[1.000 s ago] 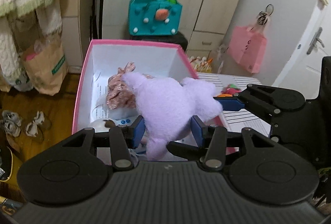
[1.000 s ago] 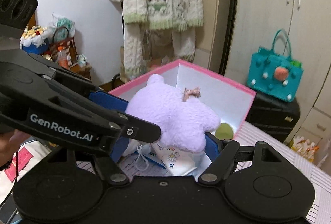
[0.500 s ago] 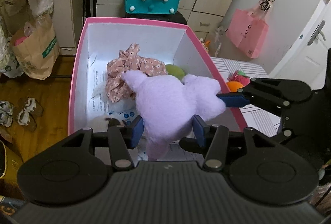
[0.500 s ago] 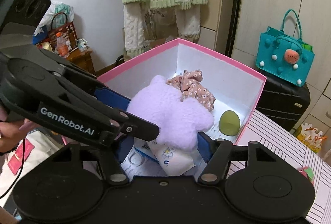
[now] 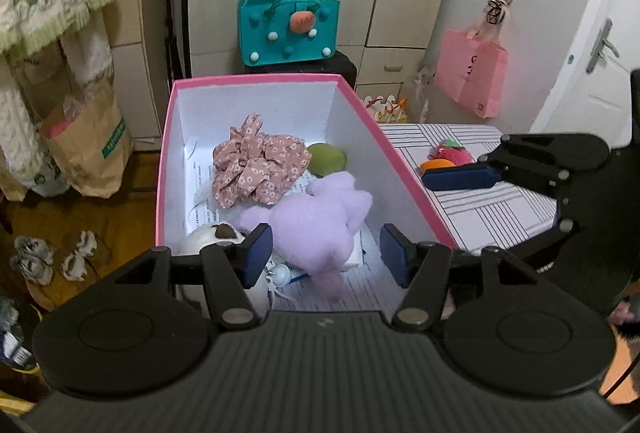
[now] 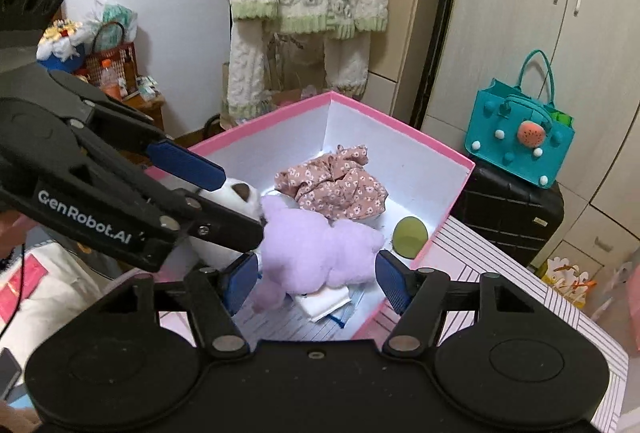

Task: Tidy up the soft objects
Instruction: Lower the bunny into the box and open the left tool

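The purple plush toy now lies inside the pink box, where a second ago both pairs of tongs carried it above the opening. It rests on the papers on the box floor, just beside the floral cloth and touching the white plush in the near corner; a green round thing sits behind it against the far wall.

The left tongs have just been opening, and their blue pads stand apart with the toy lying below and between them, not pressed on either side. The right tongs closed a little in the past second, but their pads also stand clear of the toy, so neither pair holds anything.

That reads as a finished drop: this soft thing is put away, and both hands are free. On the striped tabletop beside the box, a small red and orange toy lies near the tip of the right tongs as seen from the left wrist, and it looks like the likely next thing to collect.
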A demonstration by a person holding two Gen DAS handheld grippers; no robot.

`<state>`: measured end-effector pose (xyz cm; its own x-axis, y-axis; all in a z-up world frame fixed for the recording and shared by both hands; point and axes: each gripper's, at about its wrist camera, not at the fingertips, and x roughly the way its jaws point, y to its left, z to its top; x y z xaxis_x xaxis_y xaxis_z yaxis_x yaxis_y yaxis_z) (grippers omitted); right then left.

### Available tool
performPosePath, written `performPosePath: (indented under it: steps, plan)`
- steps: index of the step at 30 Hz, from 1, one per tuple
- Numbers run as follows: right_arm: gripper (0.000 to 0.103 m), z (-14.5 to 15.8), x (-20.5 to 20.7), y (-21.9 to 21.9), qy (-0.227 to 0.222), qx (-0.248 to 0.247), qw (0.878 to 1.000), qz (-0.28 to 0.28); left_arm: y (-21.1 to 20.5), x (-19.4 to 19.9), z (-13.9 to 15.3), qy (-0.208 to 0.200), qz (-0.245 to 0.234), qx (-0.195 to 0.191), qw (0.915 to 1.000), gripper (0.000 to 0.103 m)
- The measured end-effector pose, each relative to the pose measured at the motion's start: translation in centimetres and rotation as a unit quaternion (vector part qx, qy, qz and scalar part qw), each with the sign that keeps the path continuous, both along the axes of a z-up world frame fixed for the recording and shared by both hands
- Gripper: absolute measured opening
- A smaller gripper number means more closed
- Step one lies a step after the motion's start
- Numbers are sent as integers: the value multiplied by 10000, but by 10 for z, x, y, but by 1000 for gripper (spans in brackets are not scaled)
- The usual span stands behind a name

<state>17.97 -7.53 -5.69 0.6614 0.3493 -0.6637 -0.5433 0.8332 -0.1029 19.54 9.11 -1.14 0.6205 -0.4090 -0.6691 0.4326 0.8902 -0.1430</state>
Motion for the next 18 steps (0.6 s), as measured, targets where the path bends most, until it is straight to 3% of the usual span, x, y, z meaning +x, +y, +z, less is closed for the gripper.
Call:
performPosePath:
  steps: [7,18]
  plan:
    - [70,24,-21,-19,146,394,9991,38,-2,-27,25,-123,-105,248,9996,59]
    - [70,53,-63,-53,129,602,9981,73,-15,-72,46,-142,-422,518,9977,61]
